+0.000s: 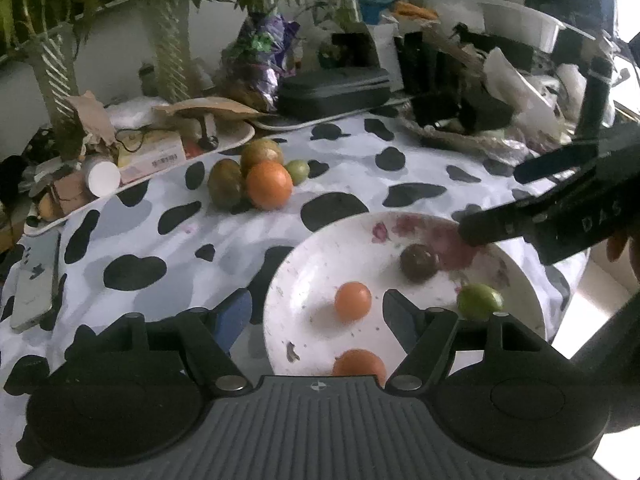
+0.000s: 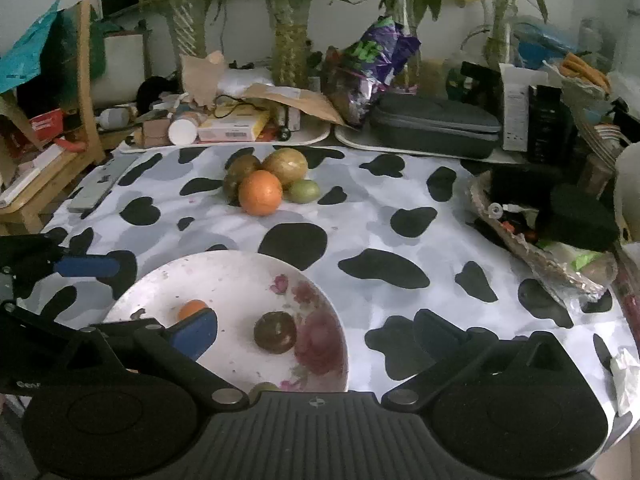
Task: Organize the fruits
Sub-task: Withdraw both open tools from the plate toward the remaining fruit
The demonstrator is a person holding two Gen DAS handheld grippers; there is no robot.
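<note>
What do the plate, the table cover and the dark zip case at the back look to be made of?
Plate: glazed ceramic or possibly melamine; white, smooth, with a printed pink floral pattern.
Table cover: soft fabric, matte; it shows gentle wrinkles under its black-and-white cow print.
Zip case: semi-rigid moulded shell covered in dark grey woven cloth, with a seam around its edge; the exact material is unclear.

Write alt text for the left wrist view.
White floral plate on a cow-print tablecloth holds two small oranges, one dark brown fruit and one green fruit; open left hand-held gripper hovers over it.
</note>
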